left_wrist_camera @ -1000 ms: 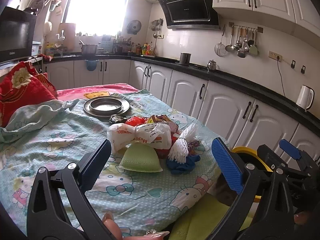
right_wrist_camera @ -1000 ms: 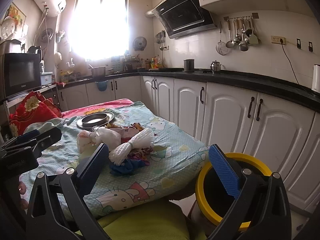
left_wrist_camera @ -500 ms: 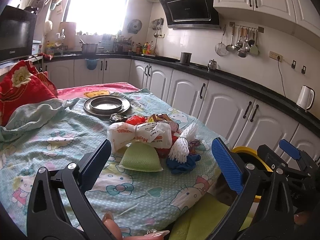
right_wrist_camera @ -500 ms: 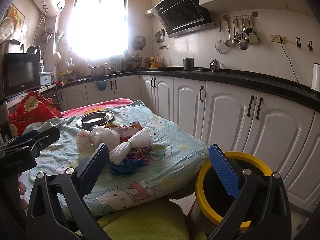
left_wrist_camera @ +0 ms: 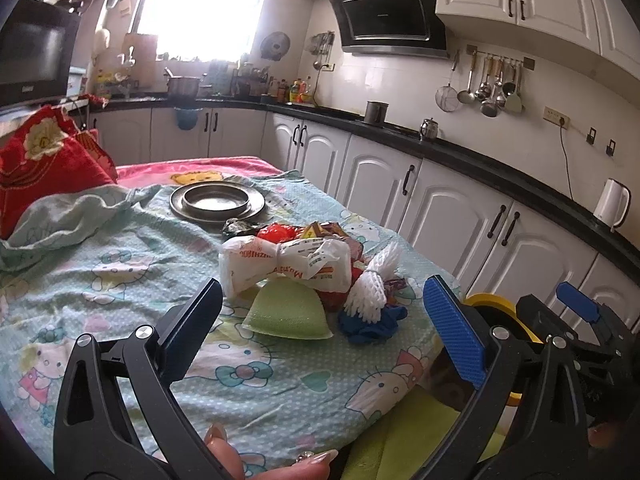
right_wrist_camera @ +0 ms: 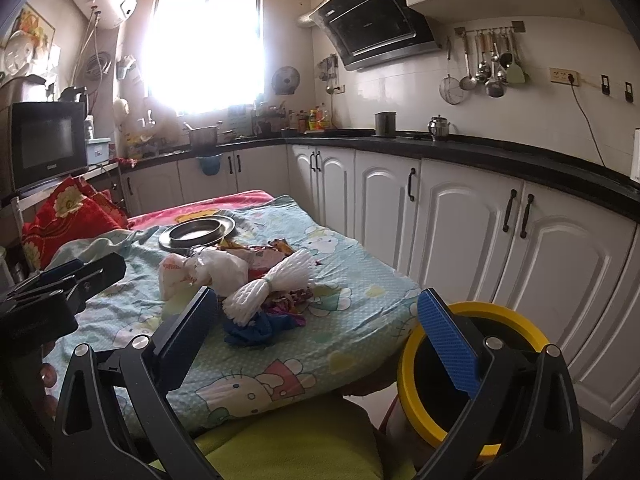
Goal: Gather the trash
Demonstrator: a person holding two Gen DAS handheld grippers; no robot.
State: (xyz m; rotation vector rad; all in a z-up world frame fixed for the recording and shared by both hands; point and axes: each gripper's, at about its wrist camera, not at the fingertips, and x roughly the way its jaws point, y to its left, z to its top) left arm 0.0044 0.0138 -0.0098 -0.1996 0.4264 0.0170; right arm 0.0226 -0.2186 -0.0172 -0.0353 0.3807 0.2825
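A pile of trash lies on the cloth-covered table: a knotted white plastic bag (left_wrist_camera: 280,266), a green sponge piece (left_wrist_camera: 288,312), white foam netting (left_wrist_camera: 374,284), a blue crumpled wad (left_wrist_camera: 374,322) and red wrappers (left_wrist_camera: 280,234). The pile also shows in the right wrist view, with the bag (right_wrist_camera: 208,270), the netting (right_wrist_camera: 272,284) and the blue wad (right_wrist_camera: 250,330). My left gripper (left_wrist_camera: 320,328) is open and empty, short of the pile. My right gripper (right_wrist_camera: 316,328) is open and empty, between the table corner and a yellow-rimmed bin (right_wrist_camera: 468,376).
A metal plate with a bowl (left_wrist_camera: 216,200) sits behind the pile. A red cushion (left_wrist_camera: 44,164) lies at the table's left. White cabinets (right_wrist_camera: 480,232) run along the right. The bin (left_wrist_camera: 492,308) stands on the floor off the table's near right corner.
Hardly anything has moved. The right wrist view has shifted very slightly; both grippers stay open and empty.
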